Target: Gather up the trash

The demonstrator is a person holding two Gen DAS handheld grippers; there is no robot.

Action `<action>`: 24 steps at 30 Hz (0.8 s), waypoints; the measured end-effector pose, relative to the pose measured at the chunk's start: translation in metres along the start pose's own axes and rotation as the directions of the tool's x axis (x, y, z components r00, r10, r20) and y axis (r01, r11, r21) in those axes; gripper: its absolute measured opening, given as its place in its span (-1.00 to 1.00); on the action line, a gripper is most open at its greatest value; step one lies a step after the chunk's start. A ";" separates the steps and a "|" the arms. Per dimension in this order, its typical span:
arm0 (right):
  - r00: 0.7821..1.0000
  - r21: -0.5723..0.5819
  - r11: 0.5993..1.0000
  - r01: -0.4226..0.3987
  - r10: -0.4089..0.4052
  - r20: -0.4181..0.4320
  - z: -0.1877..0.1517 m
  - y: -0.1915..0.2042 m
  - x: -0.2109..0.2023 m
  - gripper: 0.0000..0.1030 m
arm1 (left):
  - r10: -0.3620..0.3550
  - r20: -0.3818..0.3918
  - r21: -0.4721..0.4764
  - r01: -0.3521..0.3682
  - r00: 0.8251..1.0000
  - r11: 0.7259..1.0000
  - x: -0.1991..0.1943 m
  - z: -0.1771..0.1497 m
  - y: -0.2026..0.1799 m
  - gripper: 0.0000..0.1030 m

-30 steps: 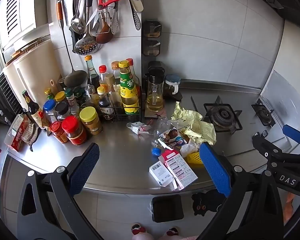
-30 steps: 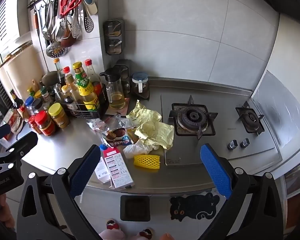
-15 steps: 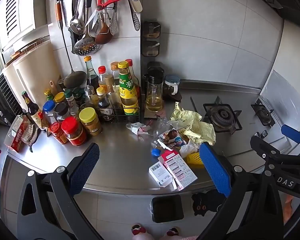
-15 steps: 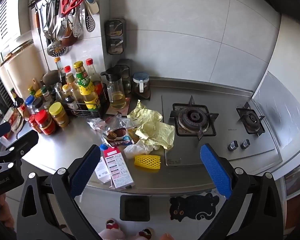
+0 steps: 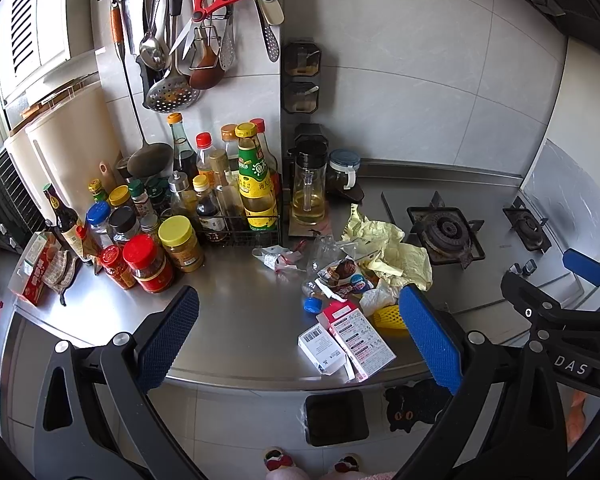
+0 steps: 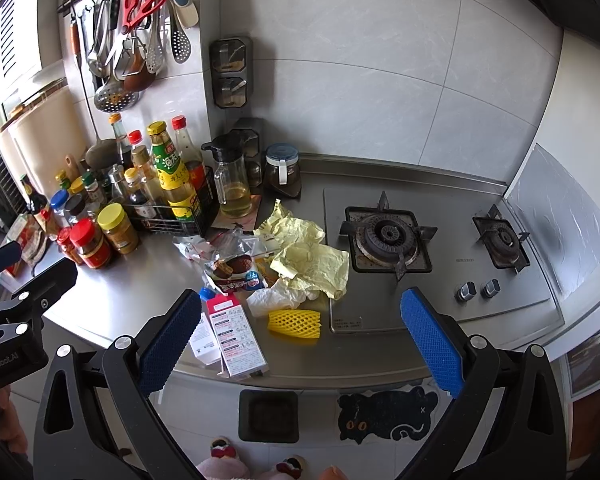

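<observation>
A heap of trash lies near the steel counter's front edge: crumpled yellow paper, a snack wrapper, a white tissue, a yellow foam net, a pink-and-white carton and a blue bottle cap. The same carton and yellow paper show in the left wrist view. A small black bin stands on the floor below the counter edge. My left gripper and my right gripper hover open in front of the counter, above the floor, holding nothing.
Sauce bottles and jars crowd the counter's left back. An oil jug and a glass jar stand by the wall. A two-burner gas hob is on the right. Utensils hang above. A cat-shaped mat and slippered feet are below.
Both views have shifted very slightly; the scene sits a touch lower and the grippers stay open. Nothing on the counter has moved.
</observation>
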State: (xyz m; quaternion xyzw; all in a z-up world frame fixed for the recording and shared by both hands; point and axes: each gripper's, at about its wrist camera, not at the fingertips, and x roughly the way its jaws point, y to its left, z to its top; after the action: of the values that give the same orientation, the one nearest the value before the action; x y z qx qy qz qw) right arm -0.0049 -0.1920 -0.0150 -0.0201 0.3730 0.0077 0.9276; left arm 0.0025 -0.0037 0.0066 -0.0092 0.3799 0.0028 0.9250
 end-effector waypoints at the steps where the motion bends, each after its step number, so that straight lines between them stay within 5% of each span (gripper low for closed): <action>1: 1.000 0.000 1.000 0.000 0.000 0.000 0.000 0.000 -0.001 0.94 | 0.001 0.000 0.000 -0.001 1.000 1.000 0.000 0.001 0.000 0.84; 24: 1.000 0.000 1.000 0.000 0.000 0.005 0.003 -0.005 -0.002 0.94 | 0.000 0.008 0.002 0.000 1.000 1.000 0.001 0.003 0.004 0.84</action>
State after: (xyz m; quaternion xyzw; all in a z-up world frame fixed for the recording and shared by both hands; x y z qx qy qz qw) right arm -0.0036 -0.1972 -0.0113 -0.0200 0.3707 0.0079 0.9285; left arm 0.0051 0.0004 0.0081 -0.0086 0.3760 0.0025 0.9266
